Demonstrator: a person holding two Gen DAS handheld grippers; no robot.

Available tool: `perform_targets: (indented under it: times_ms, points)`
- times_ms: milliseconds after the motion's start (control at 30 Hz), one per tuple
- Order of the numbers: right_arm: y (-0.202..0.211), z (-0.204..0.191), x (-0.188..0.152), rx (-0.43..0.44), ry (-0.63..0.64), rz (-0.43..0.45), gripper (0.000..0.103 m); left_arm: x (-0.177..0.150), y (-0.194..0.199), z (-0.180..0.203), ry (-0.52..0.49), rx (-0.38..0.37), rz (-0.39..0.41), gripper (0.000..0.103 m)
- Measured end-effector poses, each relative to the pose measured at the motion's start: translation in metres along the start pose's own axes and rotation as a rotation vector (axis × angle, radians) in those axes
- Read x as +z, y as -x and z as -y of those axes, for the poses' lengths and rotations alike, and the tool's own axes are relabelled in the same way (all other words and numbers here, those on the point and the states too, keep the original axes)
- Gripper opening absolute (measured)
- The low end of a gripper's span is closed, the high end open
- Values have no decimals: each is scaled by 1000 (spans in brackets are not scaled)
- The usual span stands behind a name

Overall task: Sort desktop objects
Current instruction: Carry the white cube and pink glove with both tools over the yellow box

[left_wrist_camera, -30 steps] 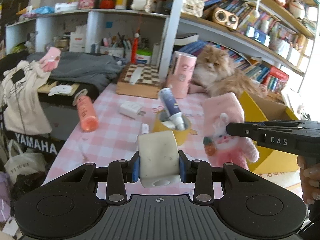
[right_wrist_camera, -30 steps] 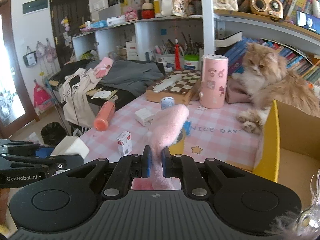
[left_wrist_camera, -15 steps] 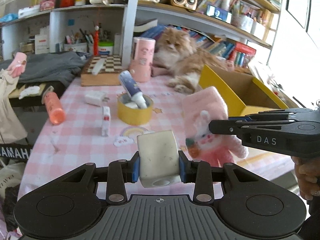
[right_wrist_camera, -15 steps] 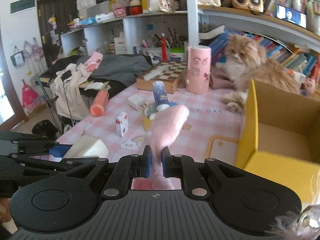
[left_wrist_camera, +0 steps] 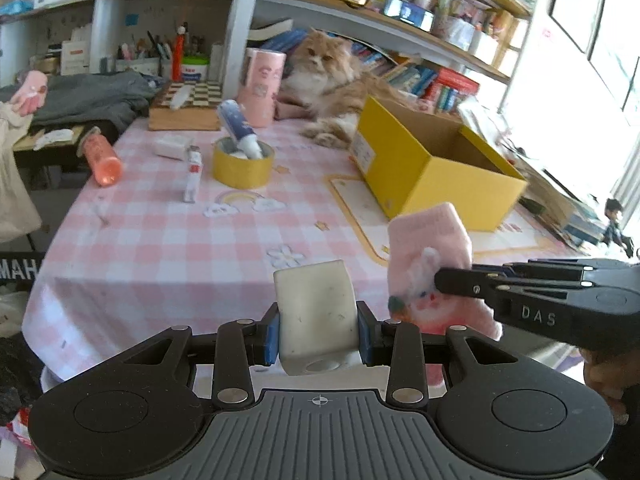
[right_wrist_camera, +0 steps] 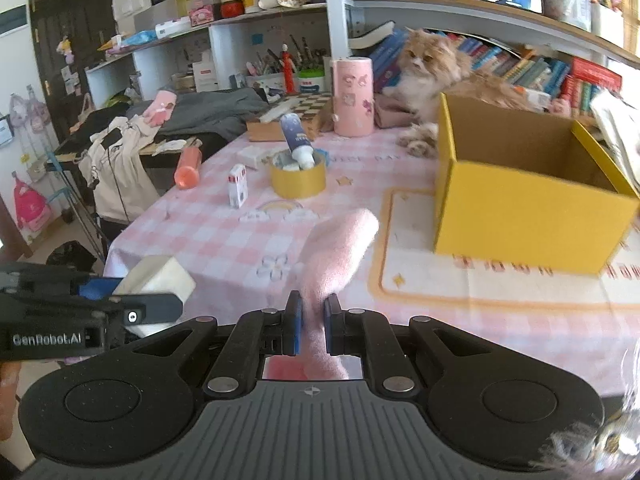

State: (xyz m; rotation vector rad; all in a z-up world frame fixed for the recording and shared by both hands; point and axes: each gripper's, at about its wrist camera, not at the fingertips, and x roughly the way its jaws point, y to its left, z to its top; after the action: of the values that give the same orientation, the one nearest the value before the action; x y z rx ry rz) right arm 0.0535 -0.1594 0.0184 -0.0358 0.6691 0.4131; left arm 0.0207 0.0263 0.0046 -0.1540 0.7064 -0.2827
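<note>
- Pink mitten (right_wrist_camera: pixel 340 248) is pinched upright by the right gripper (right_wrist_camera: pixel 312 330), held level above the table's near edge.
- White block (left_wrist_camera: pixel 316 312) is clamped in the left gripper (left_wrist_camera: pixel 318 332), alongside.

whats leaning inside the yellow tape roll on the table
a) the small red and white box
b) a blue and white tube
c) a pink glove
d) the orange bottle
b: a blue and white tube leans cap-down inside the yellow tape roll.
</note>
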Motion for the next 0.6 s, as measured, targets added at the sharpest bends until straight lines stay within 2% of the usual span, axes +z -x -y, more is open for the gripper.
perform_targets:
  times_ms: [400, 600]
  points:
    - [48, 18, -39, -163, -206, 31, 10, -12, 0, 33, -147, -132, -41, 35]
    - [61, 23, -50, -219, -248, 31, 10, -13, -7, 45, -192, -182, -55, 35]
